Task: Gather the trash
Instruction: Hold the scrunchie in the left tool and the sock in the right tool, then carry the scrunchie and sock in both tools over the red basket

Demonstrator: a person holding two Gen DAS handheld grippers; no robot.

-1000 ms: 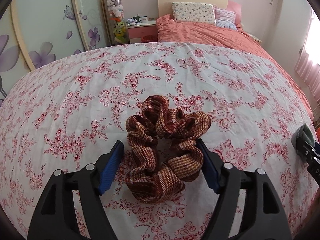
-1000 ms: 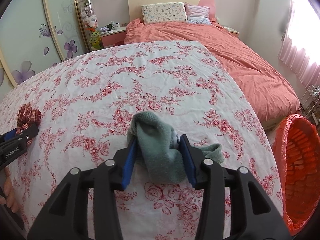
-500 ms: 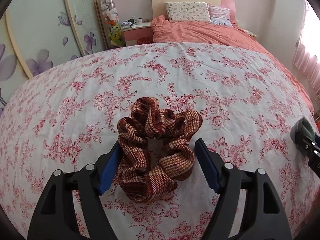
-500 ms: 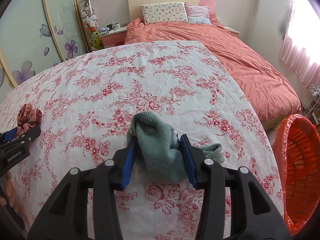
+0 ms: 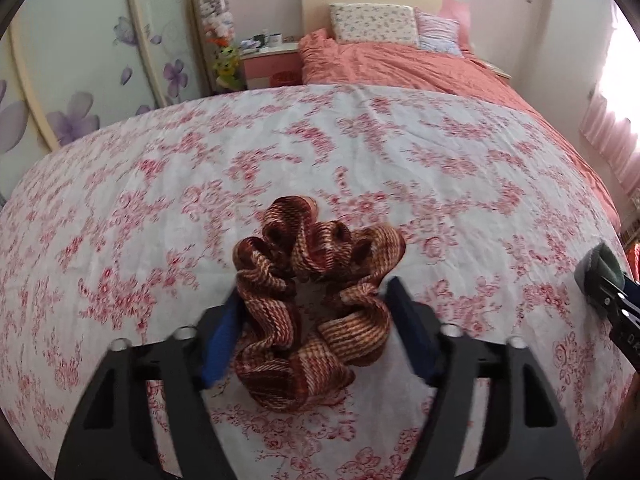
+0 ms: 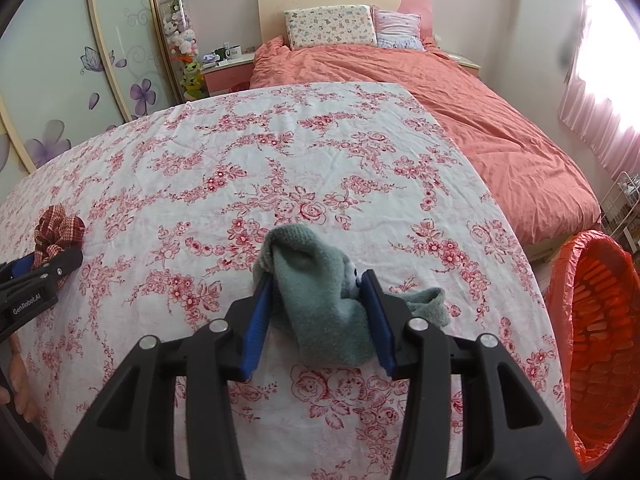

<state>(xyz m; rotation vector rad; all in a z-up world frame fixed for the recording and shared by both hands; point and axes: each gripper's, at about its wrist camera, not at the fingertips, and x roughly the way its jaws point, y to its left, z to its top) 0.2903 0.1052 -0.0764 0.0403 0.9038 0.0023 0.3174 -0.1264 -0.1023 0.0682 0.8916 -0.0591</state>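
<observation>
The left gripper (image 5: pixel 312 328) is closing around the scrunchie (image 5: pixel 314 312) lying on the floral sheet (image 5: pixel 360 152); the right gripper (image 6: pixel 316 312) closes on the green sock (image 6: pixel 320 304), nearer the orange basket (image 6: pixel 592 344)

Daylight, bright; window glare (image 6: pixel 600 60) upper right of the tongs. Soft shadows. Left wrist view motion-blurred, right wrist view sharp. Fisheye bending, dark corners.

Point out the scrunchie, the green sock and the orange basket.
scrunchie (image 5: pixel 308 312), left wrist view, on its plaid ruffle.
green sock (image 6: pixel 320 304), right wrist view, on the bunched middle.
orange basket (image 6: pixel 560 280), right wrist view, on its near rim.
</observation>
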